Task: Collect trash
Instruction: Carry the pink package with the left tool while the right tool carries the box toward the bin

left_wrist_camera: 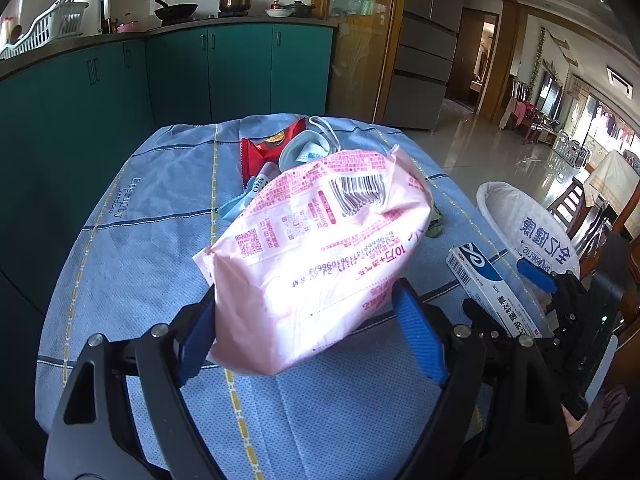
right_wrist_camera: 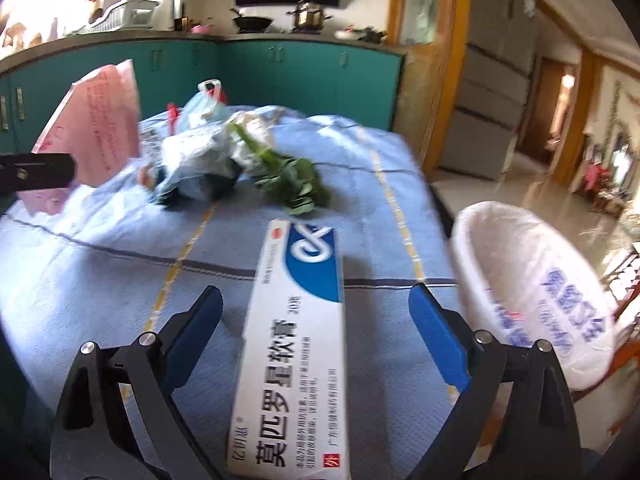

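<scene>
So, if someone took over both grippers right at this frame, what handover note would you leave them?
Left gripper: shut on the pink packet, lifted off the blue tablecloth.
Right gripper: open, jaws wide either side of the ointment box, pads not touching it; whether the box rests on the cloth is unclear.
Trash bin: white-lined, beside the table on the right gripper's side. Nothing visible inside from here.
Left on the table: red wrapper, face mask, crumpled plastic bags, green vegetable scraps.
Next, probably: drop the packet in the bin, then grip the box.
</scene>
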A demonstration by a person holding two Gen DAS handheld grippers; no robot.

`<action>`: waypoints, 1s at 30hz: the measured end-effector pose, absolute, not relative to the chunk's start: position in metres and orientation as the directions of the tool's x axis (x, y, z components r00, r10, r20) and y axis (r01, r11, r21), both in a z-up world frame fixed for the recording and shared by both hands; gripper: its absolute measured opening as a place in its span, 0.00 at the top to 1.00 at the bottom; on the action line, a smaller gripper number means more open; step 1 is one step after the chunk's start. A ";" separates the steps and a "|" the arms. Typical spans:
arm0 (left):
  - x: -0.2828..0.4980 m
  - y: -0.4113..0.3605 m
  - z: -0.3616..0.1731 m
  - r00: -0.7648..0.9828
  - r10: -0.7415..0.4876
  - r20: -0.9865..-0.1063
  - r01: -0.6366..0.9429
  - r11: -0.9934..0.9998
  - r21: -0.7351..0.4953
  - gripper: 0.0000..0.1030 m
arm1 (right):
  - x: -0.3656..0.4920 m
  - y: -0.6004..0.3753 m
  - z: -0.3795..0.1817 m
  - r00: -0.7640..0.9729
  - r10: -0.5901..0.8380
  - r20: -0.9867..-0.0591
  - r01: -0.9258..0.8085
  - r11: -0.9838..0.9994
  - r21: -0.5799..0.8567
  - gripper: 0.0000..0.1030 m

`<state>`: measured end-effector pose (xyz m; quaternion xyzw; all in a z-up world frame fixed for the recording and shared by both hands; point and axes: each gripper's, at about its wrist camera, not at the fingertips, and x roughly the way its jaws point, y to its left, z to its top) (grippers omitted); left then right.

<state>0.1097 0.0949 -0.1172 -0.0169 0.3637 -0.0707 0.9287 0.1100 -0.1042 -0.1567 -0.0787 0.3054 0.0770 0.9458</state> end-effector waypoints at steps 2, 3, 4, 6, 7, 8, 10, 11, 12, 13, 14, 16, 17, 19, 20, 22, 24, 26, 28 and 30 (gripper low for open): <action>0.109 0.095 -0.115 0.725 -0.150 -0.672 0.126 0.988 -0.084 0.19 | 0.111 -0.104 -0.157 0.813 0.058 -0.579 -0.172 0.975 -0.144 0.10; 0.109 0.095 -0.114 0.724 -0.153 -0.672 0.129 0.988 -0.086 0.19 | 0.112 -0.106 -0.158 0.814 0.051 -0.578 -0.163 0.976 -0.143 0.10; 0.107 0.094 -0.112 0.723 -0.161 -0.672 0.136 0.987 -0.091 0.19 | 0.114 -0.108 -0.159 0.811 0.055 -0.583 -0.160 0.978 -0.131 0.11; 0.106 0.092 -0.108 0.721 -0.176 -0.670 0.149 0.984 -0.098 0.19 | 0.115 -0.113 -0.159 0.809 0.055 -0.585 -0.146 0.983 -0.110 0.12; 0.105 0.091 -0.105 0.723 -0.178 -0.668 0.153 0.983 -0.097 0.19 | 0.116 -0.115 -0.159 0.804 0.074 -0.591 -0.149 0.986 -0.080 0.12; 0.105 0.092 -0.101 0.725 -0.179 -0.665 0.154 0.983 -0.097 0.19 | 0.114 -0.117 -0.158 0.799 0.088 -0.595 -0.152 0.987 -0.059 0.13; 0.106 0.092 -0.096 0.725 -0.188 -0.662 0.161 0.982 -0.103 0.18 | 0.113 -0.117 -0.158 0.793 0.093 -0.603 -0.152 0.987 -0.047 0.15; 0.107 0.092 -0.094 0.724 -0.196 -0.661 0.166 0.980 -0.109 0.18 | 0.112 -0.114 -0.159 0.791 0.085 -0.606 -0.155 0.986 -0.064 0.15; 0.106 0.089 -0.092 0.723 -0.199 -0.662 0.170 0.979 -0.109 0.18 | 0.110 -0.112 -0.159 0.795 0.072 -0.603 -0.151 0.985 -0.080 0.16; 0.106 0.088 -0.091 0.723 -0.198 -0.662 0.174 0.979 -0.103 0.18 | 0.109 -0.111 -0.158 0.797 0.067 -0.600 -0.148 0.985 -0.087 0.16; 0.106 0.087 -0.091 0.725 -0.193 -0.661 0.174 0.980 -0.095 0.18 | 0.109 -0.109 -0.159 0.800 0.052 -0.598 -0.137 0.986 -0.098 0.16; 0.106 0.086 -0.091 0.724 -0.189 -0.663 0.176 0.980 -0.088 0.18 | 0.110 -0.110 -0.159 0.801 0.041 -0.597 -0.123 0.988 -0.096 0.16; 0.106 0.086 -0.092 0.725 -0.186 -0.664 0.173 0.981 -0.086 0.18 | 0.111 -0.112 -0.159 0.801 0.038 -0.598 -0.113 0.990 -0.089 0.16; 0.106 0.088 -0.096 0.718 -0.181 -0.673 0.162 0.983 -0.091 0.17 | 0.112 -0.114 -0.158 0.808 0.014 -0.589 -0.081 0.993 -0.087 0.16; 0.106 0.089 -0.099 0.710 -0.178 -0.681 0.156 0.983 -0.095 0.17 | 0.113 -0.114 -0.158 0.809 0.009 -0.588 -0.075 0.993 -0.088 0.16; 0.108 0.088 -0.105 0.695 -0.179 -0.697 0.151 0.983 -0.102 0.17 | 0.115 -0.114 -0.160 0.794 0.011 -0.608 -0.082 0.993 -0.089 0.16; 0.115 0.086 -0.114 0.672 -0.160 -0.723 0.141 0.986 -0.086 0.16 | 0.118 -0.115 -0.161 0.769 0.024 -0.639 -0.099 0.992 -0.081 0.11; 0.119 0.084 -0.122 0.664 -0.141 -0.734 0.133 0.989 -0.069 0.16 | 0.125 -0.120 -0.161 0.735 0.021 -0.677 -0.079 0.995 -0.055 0.07; 0.123 0.084 -0.127 0.654 -0.126 -0.746 0.122 0.991 -0.060 0.15 | 0.131 -0.123 -0.161 0.706 0.039 -0.707 -0.090 0.995 -0.035 0.07; 0.127 0.083 -0.132 0.641 -0.121 -0.758 0.120 0.991 -0.056 0.10 | 0.134 -0.122 -0.159 0.680 0.048 -0.732 -0.111 0.993 -0.038 0.09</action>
